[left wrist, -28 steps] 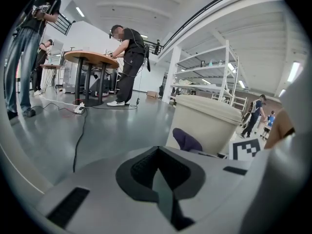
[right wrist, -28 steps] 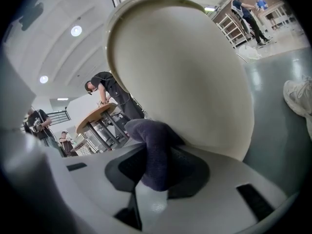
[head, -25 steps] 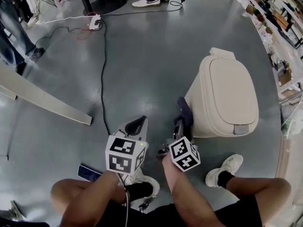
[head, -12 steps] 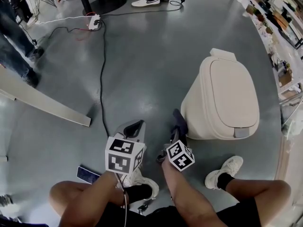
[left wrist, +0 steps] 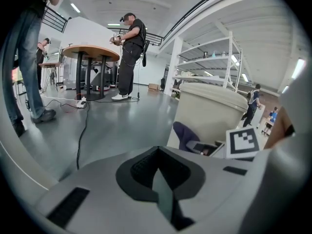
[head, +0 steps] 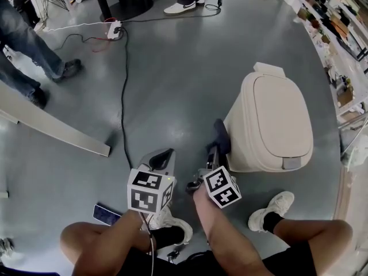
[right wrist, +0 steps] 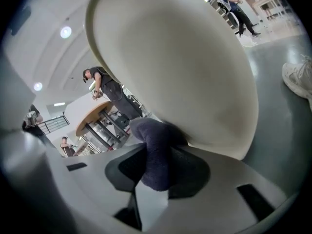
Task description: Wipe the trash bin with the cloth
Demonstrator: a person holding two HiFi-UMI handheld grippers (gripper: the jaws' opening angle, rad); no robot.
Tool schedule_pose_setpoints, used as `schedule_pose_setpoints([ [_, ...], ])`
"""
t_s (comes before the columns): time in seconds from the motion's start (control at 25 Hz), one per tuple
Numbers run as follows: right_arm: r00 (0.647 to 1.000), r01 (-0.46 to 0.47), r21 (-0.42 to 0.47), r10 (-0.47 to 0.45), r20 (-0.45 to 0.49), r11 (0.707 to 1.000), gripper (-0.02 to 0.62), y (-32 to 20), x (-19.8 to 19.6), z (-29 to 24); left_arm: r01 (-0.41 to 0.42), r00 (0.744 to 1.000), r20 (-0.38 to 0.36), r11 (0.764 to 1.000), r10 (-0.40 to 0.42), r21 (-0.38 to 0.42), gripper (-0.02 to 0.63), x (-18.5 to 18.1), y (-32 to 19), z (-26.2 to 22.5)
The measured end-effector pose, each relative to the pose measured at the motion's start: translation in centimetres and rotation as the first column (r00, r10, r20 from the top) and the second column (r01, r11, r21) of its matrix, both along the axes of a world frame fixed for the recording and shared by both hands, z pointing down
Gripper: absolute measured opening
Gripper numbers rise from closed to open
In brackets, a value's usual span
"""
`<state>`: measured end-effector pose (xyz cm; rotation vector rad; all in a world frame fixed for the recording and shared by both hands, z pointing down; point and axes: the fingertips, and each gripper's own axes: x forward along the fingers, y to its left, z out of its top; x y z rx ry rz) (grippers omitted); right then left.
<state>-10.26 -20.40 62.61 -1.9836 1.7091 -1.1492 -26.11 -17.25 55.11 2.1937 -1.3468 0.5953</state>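
A cream trash bin [head: 270, 119] with a closed lid stands on the grey floor, right of centre in the head view. My right gripper [head: 216, 149] is shut on a dark purple cloth [head: 221, 135], which presses against the bin's left side wall. In the right gripper view the cloth [right wrist: 156, 152] is bunched between the jaws and touches the bin [right wrist: 185, 67] filling the frame. My left gripper [head: 163, 160] hovers over the floor to the left, jaws together with nothing in them. The left gripper view shows the bin [left wrist: 209, 116] and cloth [left wrist: 187, 135] to its right.
A black cable [head: 122, 91] runs across the floor to a power strip [head: 114, 29]. A pale board [head: 52, 128] lies at left. A phone [head: 106, 214] rests by the person's knee, a white shoe [head: 276, 207] near the bin. People stand at the back; shelves [head: 336, 33] line the right.
The right gripper with the cloth slid down the bin's side half a second ago and has come back up to roughly where it was. A bystander at left has stepped rightward.
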Motion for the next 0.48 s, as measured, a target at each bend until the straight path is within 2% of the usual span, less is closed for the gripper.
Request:
schedule_pose_setpoints([
  [0.24,0.994,-0.048,0.162,0.031,0.103,0.986,0.104,-3.4,-1.1,-7.8,0.008,1.000,-0.007,1.000,-0.008,0.004,0.000,-0.3,-0.1,-0.3],
  [0.48,0.982,-0.126,0.201,0.094,0.162,0.971,0.104,-6.0,-0.7,-10.9,0.012,1.000,-0.015,1.000,-0.012,0.005,0.000,-0.5,0.0,-0.4],
])
